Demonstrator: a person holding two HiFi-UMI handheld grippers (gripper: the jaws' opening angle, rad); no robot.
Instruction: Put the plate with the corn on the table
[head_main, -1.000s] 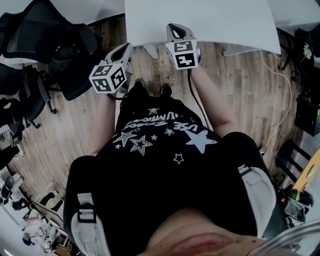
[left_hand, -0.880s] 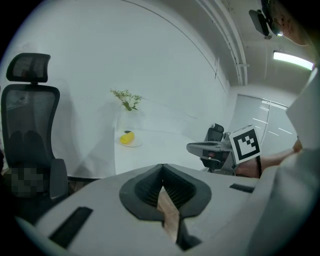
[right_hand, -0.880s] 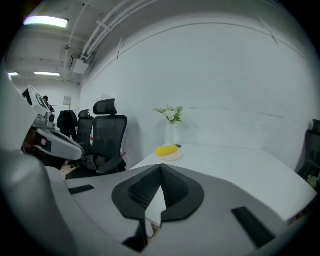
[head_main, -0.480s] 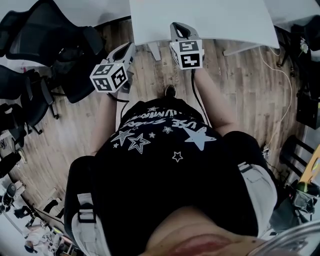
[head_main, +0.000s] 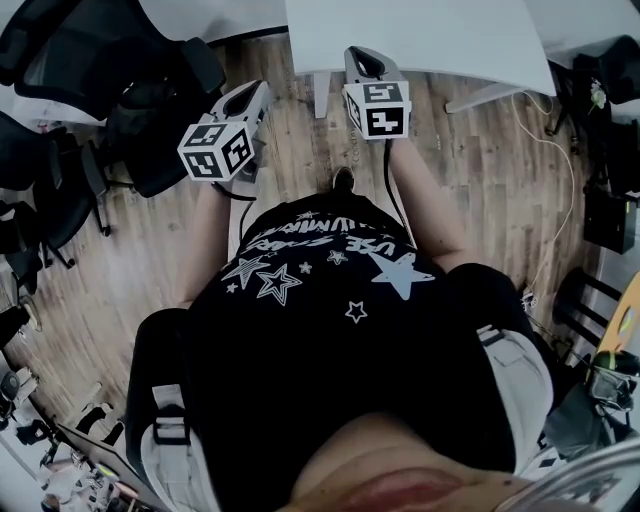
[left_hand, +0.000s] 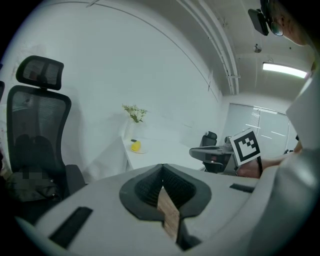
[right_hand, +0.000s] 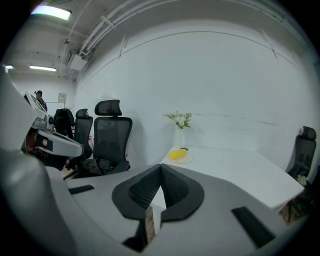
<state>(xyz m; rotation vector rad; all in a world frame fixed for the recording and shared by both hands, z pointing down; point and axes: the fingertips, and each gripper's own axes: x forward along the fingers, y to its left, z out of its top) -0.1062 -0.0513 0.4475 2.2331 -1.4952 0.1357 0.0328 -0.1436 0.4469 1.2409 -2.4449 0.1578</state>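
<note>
- Left gripper (head_main: 254, 93) and right gripper (head_main: 363, 56) are both held out in front of the person, both pressed together with nothing between the jaws. Neither has budged in the head view over the last second.
- Under them it's just floor (head_main: 480, 180). A second ago two shoes showed, now only one foot (head_main: 343, 180) does, so I'd say mid-step.
- The table (head_main: 420, 35) edge has slid right in the head view, and the chairs (head_main: 150, 110) at left shifted too. That looks like walking or turning along the table.
- Far end of the table: the plate (right_hand: 180, 158) with the corn (right_hand: 176, 154) sits just beside a vase (right_hand: 178, 136) of flowers, well apart from both grippers.
- My take: this is only the approach, nothing has been grabbed yet, and a gripper has to open before any pickup.
</note>
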